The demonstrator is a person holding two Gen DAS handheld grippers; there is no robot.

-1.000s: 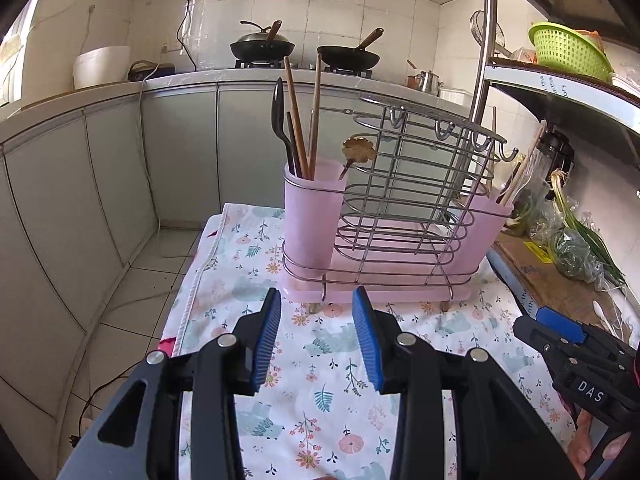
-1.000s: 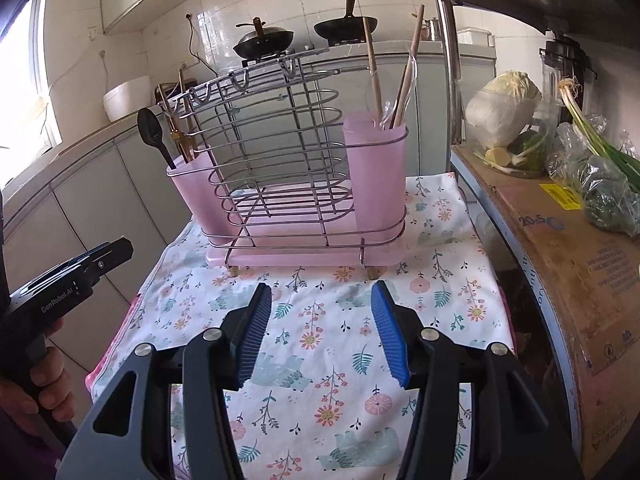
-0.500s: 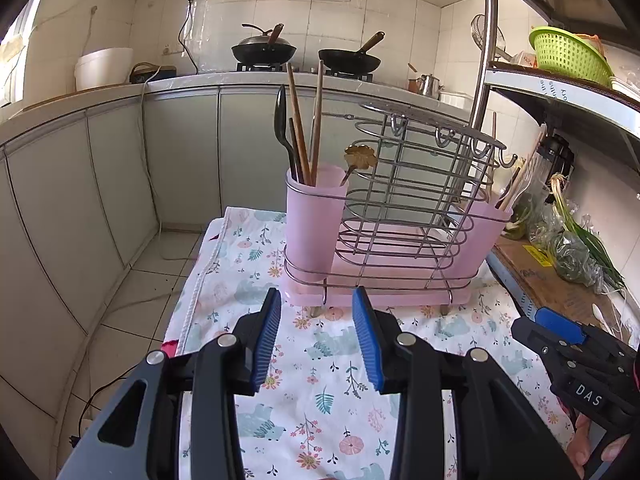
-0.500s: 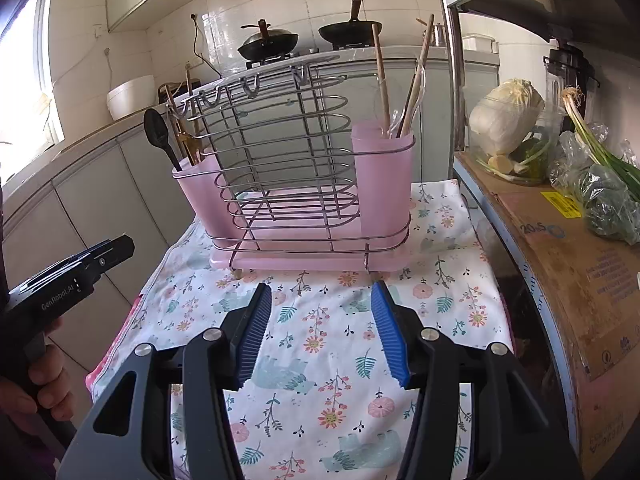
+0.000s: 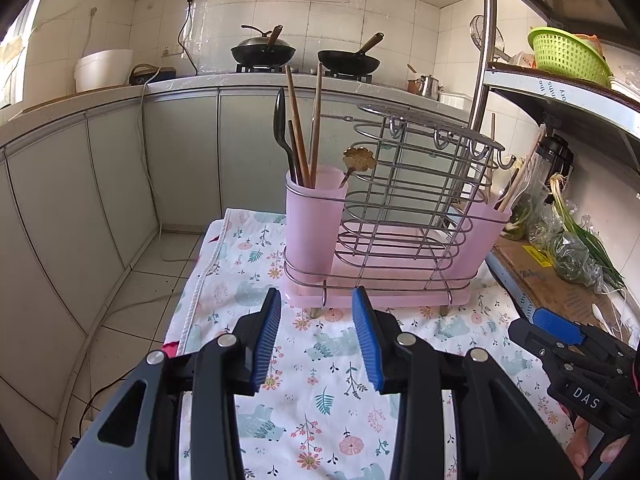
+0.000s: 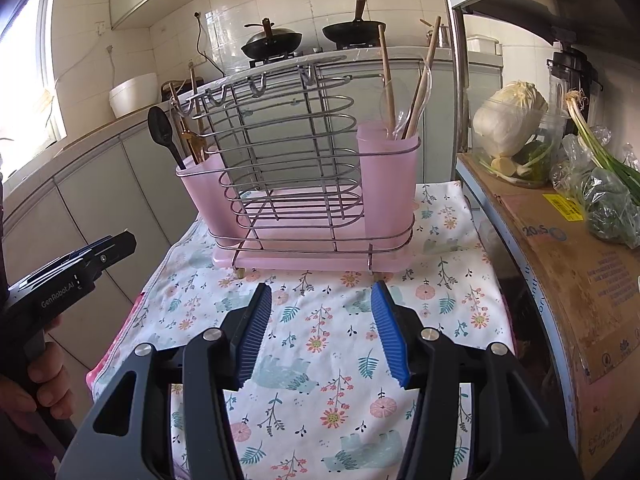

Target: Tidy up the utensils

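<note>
Pink plastic cups (image 5: 316,224) — wire rack (image 6: 288,168) — floral cloth (image 6: 340,340).

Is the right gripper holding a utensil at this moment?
No: in the right wrist view the right gripper stands open with only the floral cloth showing between its blue pads, short of the pink rack.

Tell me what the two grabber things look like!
Both are black plastic with silver screws. The left gripper and right gripper have ribbed blue pads inside their jaws. One body says "GenRobot.AI", the other "DAS". Bare fingers hold the handles.
</note>
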